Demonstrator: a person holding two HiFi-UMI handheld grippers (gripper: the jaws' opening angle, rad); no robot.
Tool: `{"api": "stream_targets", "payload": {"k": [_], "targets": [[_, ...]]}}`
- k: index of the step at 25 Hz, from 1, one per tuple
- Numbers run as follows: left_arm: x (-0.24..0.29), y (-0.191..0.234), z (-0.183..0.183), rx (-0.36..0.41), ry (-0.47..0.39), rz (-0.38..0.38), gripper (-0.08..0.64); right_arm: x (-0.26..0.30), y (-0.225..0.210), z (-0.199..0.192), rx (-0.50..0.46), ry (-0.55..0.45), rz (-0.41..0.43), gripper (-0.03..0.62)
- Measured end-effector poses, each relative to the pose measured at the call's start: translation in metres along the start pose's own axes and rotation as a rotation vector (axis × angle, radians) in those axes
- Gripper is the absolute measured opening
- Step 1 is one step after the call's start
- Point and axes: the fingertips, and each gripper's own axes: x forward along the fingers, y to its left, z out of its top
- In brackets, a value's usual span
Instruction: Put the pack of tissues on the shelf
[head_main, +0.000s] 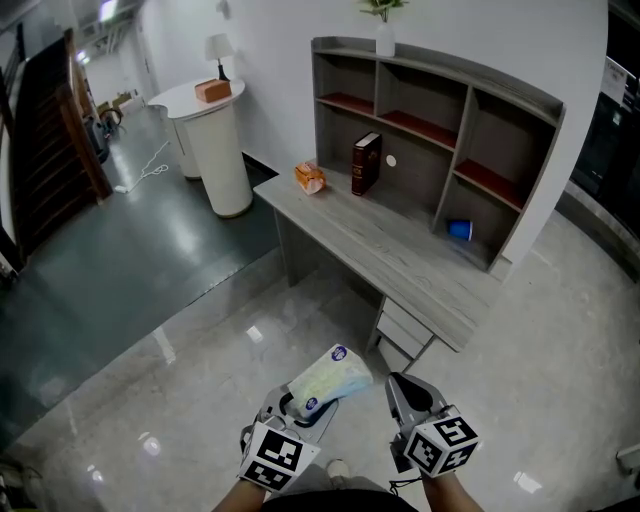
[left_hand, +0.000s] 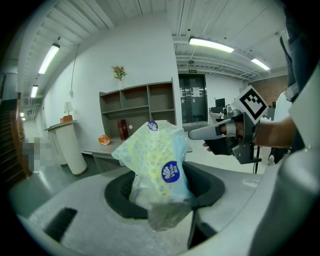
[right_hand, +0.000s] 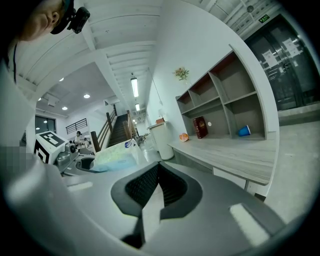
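Left gripper (head_main: 297, 408) clamps the tissues (head_main: 330, 376) by one end (body free for the shelf (head_main: 437, 128)); right gripper (head_main: 402, 386), jaws together, carries nothing.

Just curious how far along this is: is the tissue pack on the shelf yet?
Not yet. The left claw grips the tissue pack, well short of the shelf.

Both tools have smooth, rounded shells of grey plastic. The left gripper (head_main: 300, 403) and the right gripper (head_main: 397, 384) each carry a white cube (head_main: 272, 456) printed with black square markers. Black ribbed pads (right_hand: 141, 187) line the jaws, set in a dark oval recess. A thin black cable (left_hand: 258, 164) hangs beneath the right one.
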Motion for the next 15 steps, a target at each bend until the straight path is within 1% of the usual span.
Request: {"api": "stream_targets", "payload": {"k": [7, 11, 15], "targets": [[0.021, 0.021, 0.007, -0.001, -0.001, -0.007, 0.196, 0.022, -0.007, 0.011, -0.012, 0.002, 0.007, 0.002], [0.037, 0.038, 0.013, 0.014, -0.002, -0.032, 0.196, 0.039, -0.017, 0.018, -0.016, 0.001, -0.014, 0.002], [0.055, 0.066, 0.022, 0.029, -0.007, -0.062, 0.196, 0.065, -0.026, 0.030, -0.021, -0.008, -0.050, 0.002]]}}
